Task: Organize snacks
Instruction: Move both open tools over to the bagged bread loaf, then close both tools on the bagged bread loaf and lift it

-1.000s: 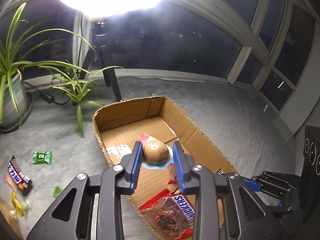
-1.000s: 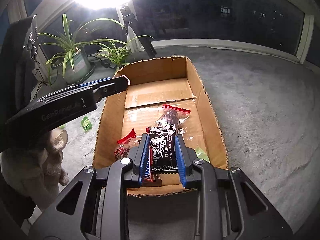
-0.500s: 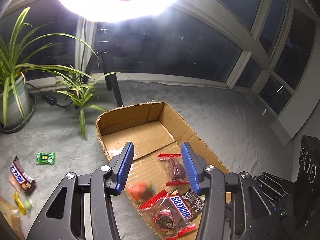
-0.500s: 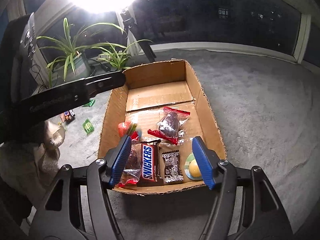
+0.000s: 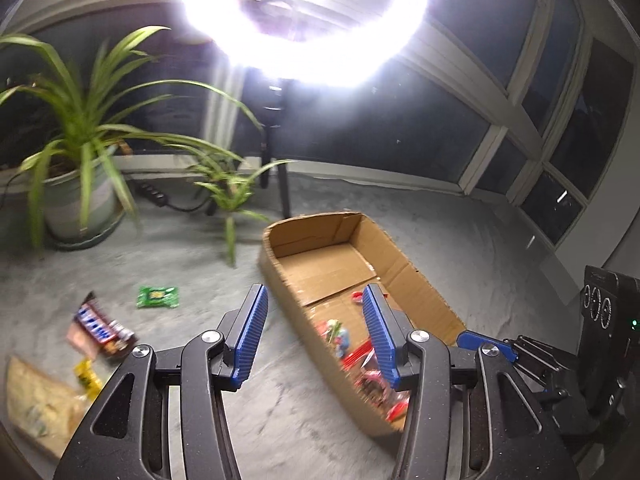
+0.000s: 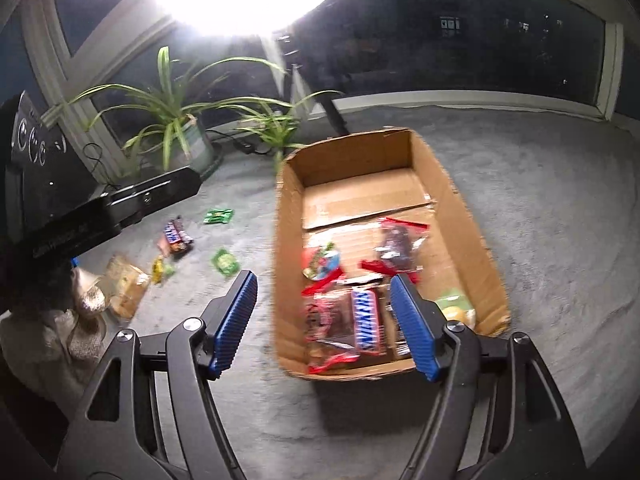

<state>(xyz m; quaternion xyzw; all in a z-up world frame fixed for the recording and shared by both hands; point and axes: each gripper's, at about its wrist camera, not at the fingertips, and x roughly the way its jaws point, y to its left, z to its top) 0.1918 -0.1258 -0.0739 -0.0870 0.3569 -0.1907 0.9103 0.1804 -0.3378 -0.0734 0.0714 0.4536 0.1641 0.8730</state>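
An open cardboard box (image 5: 416,276) (image 6: 464,208) lies on the grey carpet and holds several snacks, among them a Snickers bar (image 6: 365,316) and a red-edged clear pouch (image 6: 398,246). My left gripper (image 5: 316,320) is open and empty, above the box's left wall. My right gripper (image 6: 324,312) is open and empty, above the box's near left corner. Loose snacks lie on the carpet left of the box: a green packet (image 5: 157,297) (image 6: 218,216), a Snickers bar (image 5: 98,330) (image 6: 176,236), another green packet (image 6: 225,262), a yellow sweet (image 5: 86,376) and a tan bag (image 5: 36,408) (image 6: 126,284).
A potted plant (image 5: 76,196) (image 6: 184,140) and a smaller plant (image 5: 228,192) stand at the back left. A ring light on a tripod (image 5: 276,152) stands behind the box. Dark windows ring the carpet. The other gripper (image 5: 520,356) (image 6: 104,208) shows in each view.
Both grippers opened and let their snacks fall into the box. Both then swung left, so the loose snacks on the carpet came into view.
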